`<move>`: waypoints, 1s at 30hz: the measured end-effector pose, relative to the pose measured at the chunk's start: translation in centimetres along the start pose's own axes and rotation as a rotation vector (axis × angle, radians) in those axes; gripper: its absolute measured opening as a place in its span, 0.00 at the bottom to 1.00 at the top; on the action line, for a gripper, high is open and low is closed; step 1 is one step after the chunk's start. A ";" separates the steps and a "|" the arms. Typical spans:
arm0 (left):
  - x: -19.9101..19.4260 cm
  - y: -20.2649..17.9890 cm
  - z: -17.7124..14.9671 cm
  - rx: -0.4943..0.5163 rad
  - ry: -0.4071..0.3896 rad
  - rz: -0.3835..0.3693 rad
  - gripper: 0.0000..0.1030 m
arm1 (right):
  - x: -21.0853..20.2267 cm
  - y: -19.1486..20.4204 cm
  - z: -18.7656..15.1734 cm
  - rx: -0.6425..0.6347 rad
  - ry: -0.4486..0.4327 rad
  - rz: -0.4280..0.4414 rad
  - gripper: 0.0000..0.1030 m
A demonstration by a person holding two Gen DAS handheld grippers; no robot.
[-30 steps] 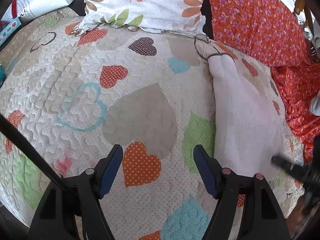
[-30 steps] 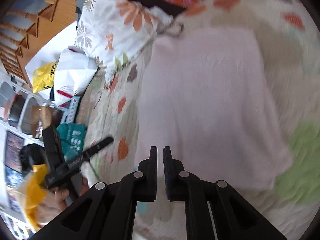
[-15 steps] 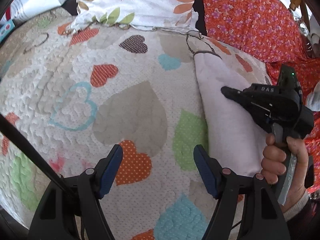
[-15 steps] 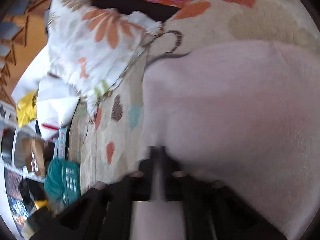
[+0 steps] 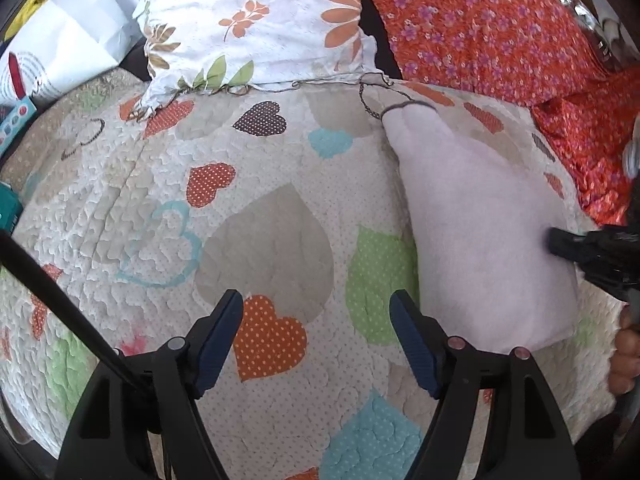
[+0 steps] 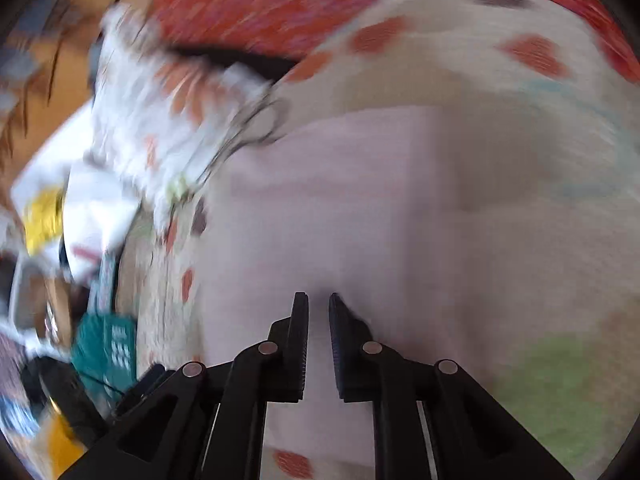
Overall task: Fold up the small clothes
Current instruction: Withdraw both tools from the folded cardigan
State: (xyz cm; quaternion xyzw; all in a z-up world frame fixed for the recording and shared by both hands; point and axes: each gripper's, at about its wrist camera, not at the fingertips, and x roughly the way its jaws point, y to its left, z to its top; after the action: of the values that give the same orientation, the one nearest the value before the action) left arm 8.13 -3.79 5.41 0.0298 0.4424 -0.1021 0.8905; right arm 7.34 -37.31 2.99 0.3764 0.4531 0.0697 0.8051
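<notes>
A pale pink folded cloth [image 5: 480,232] lies flat on the heart-patterned quilt [image 5: 264,240], right of centre in the left wrist view. My left gripper [image 5: 316,304] is open and empty above the quilt, just left of the cloth. My right gripper [image 6: 318,300] is nearly shut, jaws a narrow gap apart, empty, low over the pink cloth [image 6: 340,208]. It also shows in the left wrist view [image 5: 560,240], at the cloth's right edge. The right wrist view is blurred.
A white floral pillow [image 5: 256,28] and an orange floral fabric [image 5: 480,28] lie at the back of the bed. A thin cord [image 5: 372,96] loops by the cloth's far corner. White bags [image 5: 68,40] and a teal box [image 6: 108,348] sit off the left side.
My right gripper swept out over the pink cloth half a second ago and has drawn back to its right edge. My left gripper stayed open and shifted only slightly.
</notes>
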 end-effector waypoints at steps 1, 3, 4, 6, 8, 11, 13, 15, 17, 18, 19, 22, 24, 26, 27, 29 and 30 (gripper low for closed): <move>-0.1 -0.4 -0.3 0.017 -0.010 0.012 0.72 | -1.0 -1.0 -0.2 0.028 -0.016 0.013 0.10; -0.4 -1.0 -1.2 0.046 -0.035 0.029 0.72 | -3.7 -1.8 -1.1 0.018 -0.067 -0.040 0.15; -0.8 -1.4 -1.7 0.058 -0.055 0.037 0.72 | -4.8 -1.7 -1.7 -0.019 -0.086 -0.110 0.22; -1.3 -2.0 -2.6 0.069 -0.082 0.047 0.72 | -6.4 -1.1 -3.0 -0.105 -0.117 -0.230 0.26; -1.7 -2.8 -3.6 0.068 -0.095 0.042 0.73 | -7.4 -0.9 -3.9 -0.133 -0.140 -0.256 0.28; -1.9 -3.9 -5.6 0.063 -0.085 0.027 0.74 | -8.1 -1.0 -4.5 -0.149 -0.165 -0.251 0.31; -1.6 -4.5 -7.1 0.066 -0.059 0.020 0.74 | -8.0 -0.6 -5.0 -0.179 -0.164 -0.285 0.36; -1.0 -5.0 -8.4 0.066 -0.024 0.023 0.74 | -7.8 -0.4 -5.4 -0.195 -0.158 -0.317 0.36; -0.2 -5.1 -9.3 0.062 0.012 0.030 0.74 | -7.4 0.1 -5.7 -0.195 -0.147 -0.305 0.36; -0.2 -4.9 -9.6 0.047 0.003 0.029 0.76 | -7.2 0.4 -5.8 -0.197 -0.144 -0.298 0.36; -0.3 -4.8 -9.7 0.035 -0.004 0.035 0.80 | -7.1 0.7 -5.9 -0.206 -0.145 -0.299 0.38; 0.1 -4.3 -9.6 0.005 0.017 0.033 0.85 | -7.0 1.9 -6.6 -0.262 -0.165 -0.348 0.46; 0.4 -4.0 -9.7 -0.022 0.023 0.044 0.94 | -6.9 2.3 -7.0 -0.278 -0.172 -0.369 0.46; 0.8 -3.6 -9.8 -0.047 0.028 0.054 1.00 | -6.7 2.3 -7.3 -0.273 -0.167 -0.377 0.46; 0.9 -3.4 -9.8 -0.059 0.024 0.042 1.00 | -6.6 2.3 -7.4 -0.272 -0.164 -0.384 0.46; 1.0 -3.3 -9.7 -0.053 0.016 0.041 1.00 | -6.3 2.1 -7.6 -0.272 -0.158 -0.403 0.46; 1.0 -3.3 -9.7 -0.055 0.016 0.041 1.00 | -6.2 2.1 -7.6 -0.273 -0.156 -0.413 0.46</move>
State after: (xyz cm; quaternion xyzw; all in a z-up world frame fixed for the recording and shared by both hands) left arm 0.42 -5.76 -1.16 0.0154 0.4514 -0.0712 0.8894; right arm -1.72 -34.49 6.28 0.1682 0.4434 -0.0648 0.8780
